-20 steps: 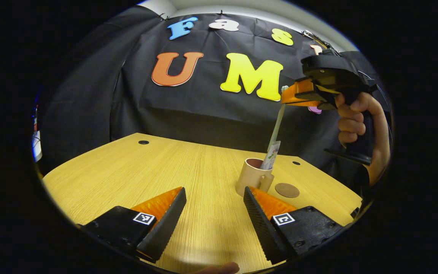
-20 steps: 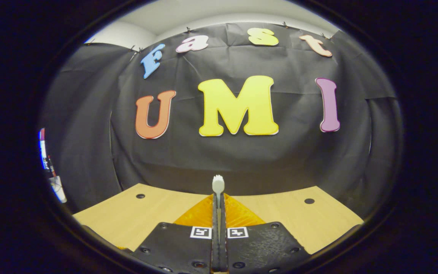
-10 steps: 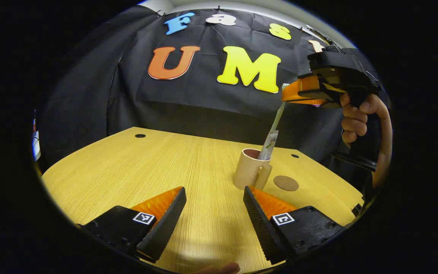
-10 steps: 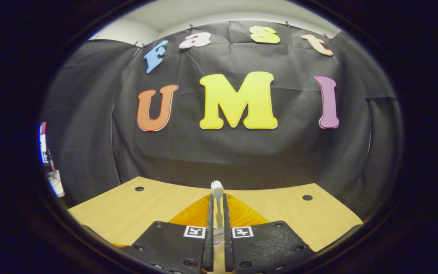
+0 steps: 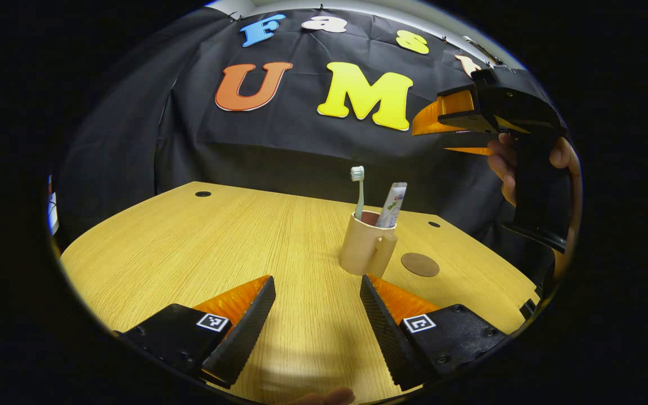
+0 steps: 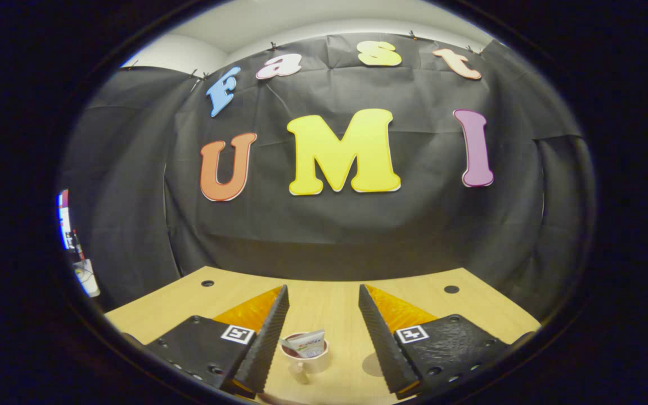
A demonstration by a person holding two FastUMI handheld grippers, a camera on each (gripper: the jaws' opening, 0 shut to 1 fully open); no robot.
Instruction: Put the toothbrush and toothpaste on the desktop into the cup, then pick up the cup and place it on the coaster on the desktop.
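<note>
We count one cup (image 5: 364, 246), one toothbrush (image 5: 358, 191) and one toothpaste tube (image 5: 392, 204), both standing in the cup, their lower ends hidden. One coaster (image 5: 420, 264) lies just right of it on the bench (image 5: 200, 247). The left gripper (image 5: 317, 315) fingers stand wide, holding nothing. The right gripper (image 6: 323, 326), above the cup, is also wide; there the coaster is half hidden by a finger.

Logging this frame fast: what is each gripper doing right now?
Left gripper: open, holding nothing, low over the desk.
Right gripper: open, holding nothing, above the cup.
</note>
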